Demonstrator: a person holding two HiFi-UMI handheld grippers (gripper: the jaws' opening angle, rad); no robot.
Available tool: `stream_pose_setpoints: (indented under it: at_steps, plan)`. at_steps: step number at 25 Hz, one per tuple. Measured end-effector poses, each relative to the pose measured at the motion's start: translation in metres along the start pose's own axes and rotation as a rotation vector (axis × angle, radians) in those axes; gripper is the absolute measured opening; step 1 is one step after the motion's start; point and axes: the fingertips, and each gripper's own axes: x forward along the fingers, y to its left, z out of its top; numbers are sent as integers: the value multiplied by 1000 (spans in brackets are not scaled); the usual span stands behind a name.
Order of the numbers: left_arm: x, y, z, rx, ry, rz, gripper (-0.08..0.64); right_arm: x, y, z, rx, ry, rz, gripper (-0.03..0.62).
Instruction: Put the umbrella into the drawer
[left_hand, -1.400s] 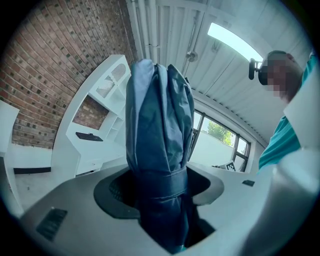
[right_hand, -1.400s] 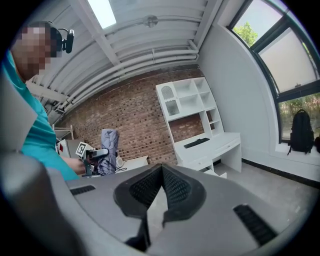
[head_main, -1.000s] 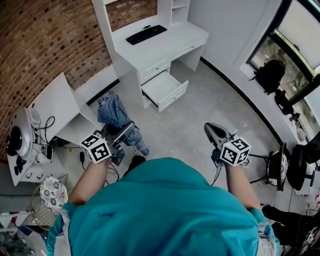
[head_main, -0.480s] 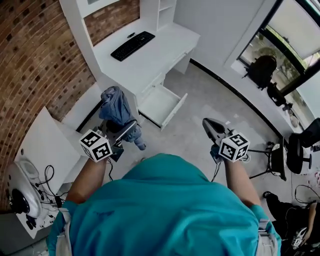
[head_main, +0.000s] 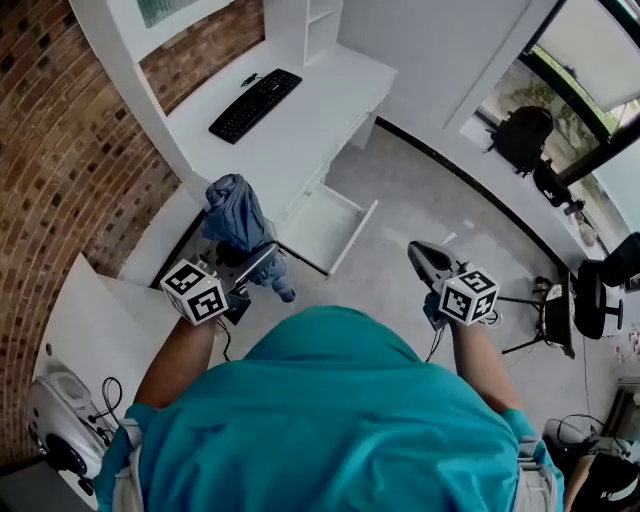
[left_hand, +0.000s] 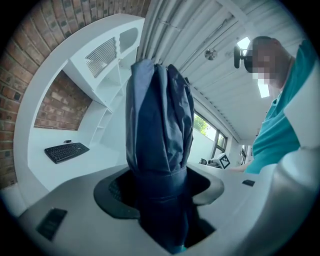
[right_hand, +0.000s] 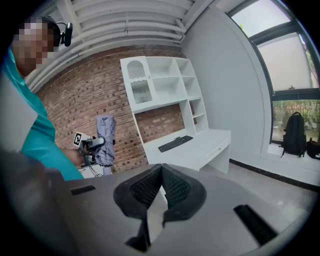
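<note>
A folded blue-grey umbrella (head_main: 238, 215) stands upright in my left gripper (head_main: 250, 265), which is shut on its lower part. In the left gripper view the umbrella (left_hand: 160, 130) fills the middle, with both dark pads pressed on its strapped section. The open white drawer (head_main: 325, 225) juts from the desk (head_main: 330, 95) just ahead and to the right of the umbrella. My right gripper (head_main: 428, 262) hangs over the floor to the right of the drawer, shut and empty. In the right gripper view its jaws (right_hand: 161, 187) meet at the tips, and the umbrella (right_hand: 105, 140) shows at the left.
A black keyboard (head_main: 254, 104) lies on the desk, with white shelves behind and a brick wall (head_main: 70, 150) at left. A low white table (head_main: 90, 330) with a device stands at lower left. A backpack (head_main: 522, 138) and a chair (head_main: 585, 300) are at the right.
The person has walked closer to the desk: desk and drawer have slid left and nearer in the head view. Both grippers keep their pose, and the umbrella stays held.
</note>
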Motion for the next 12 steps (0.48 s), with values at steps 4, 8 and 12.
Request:
stream_pose_setpoints:
  at_steps: [4,8,12]
  plan:
    - [27,19,3,-5,15,23,275,21,-31,7,8,17,22,23]
    - [65,36,3,9,18,91,275,42,-79,17,9,20,81,23]
    - [115,49,7,-15,-6,166,275,59,-138,38,-3,24,144,23]
